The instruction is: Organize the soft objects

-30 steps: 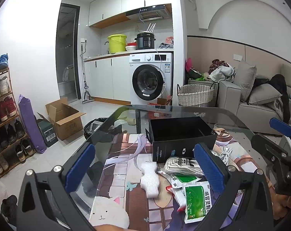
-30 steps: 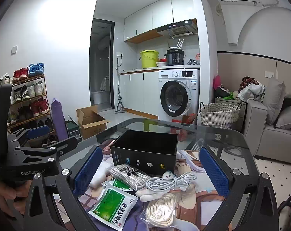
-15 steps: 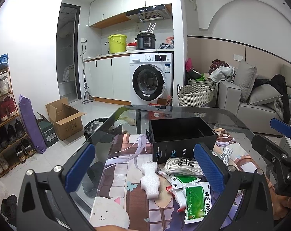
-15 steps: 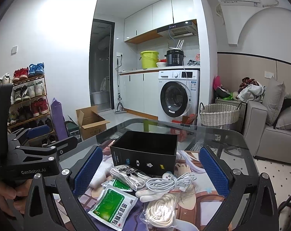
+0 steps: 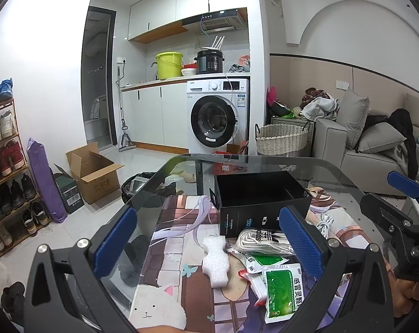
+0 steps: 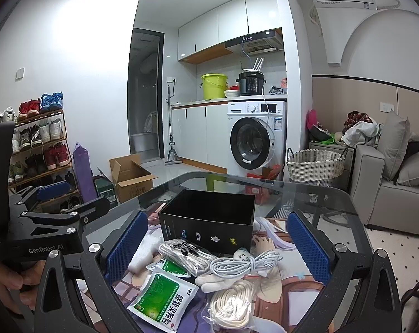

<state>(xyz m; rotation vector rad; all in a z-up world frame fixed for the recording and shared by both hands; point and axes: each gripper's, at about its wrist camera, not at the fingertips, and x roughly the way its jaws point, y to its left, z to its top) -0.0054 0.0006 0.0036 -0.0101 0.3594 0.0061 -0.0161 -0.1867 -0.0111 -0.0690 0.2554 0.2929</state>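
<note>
An empty black box (image 5: 260,198) (image 6: 209,219) stands on the glass table. In front of it lie a white foam piece (image 5: 215,258), a bag of white laces (image 5: 262,240) (image 6: 186,252), green-and-white sachets (image 5: 283,291) (image 6: 162,299), a coiled white cable (image 6: 247,260) and a bag of white rope (image 6: 231,305). My left gripper (image 5: 206,244) is open, hovering above the foam piece with nothing between its fingers. My right gripper (image 6: 217,245) is open above the laces and cable, also holding nothing.
The table (image 6: 306,197) carries a printed mat (image 5: 176,252). Beyond its far edge are a cardboard box (image 5: 94,170), a washing machine (image 5: 217,119), a wicker basket (image 6: 316,163) and a sofa (image 6: 390,194). A shoe rack (image 6: 38,149) stands left. A hand (image 6: 7,285) holds the left gripper.
</note>
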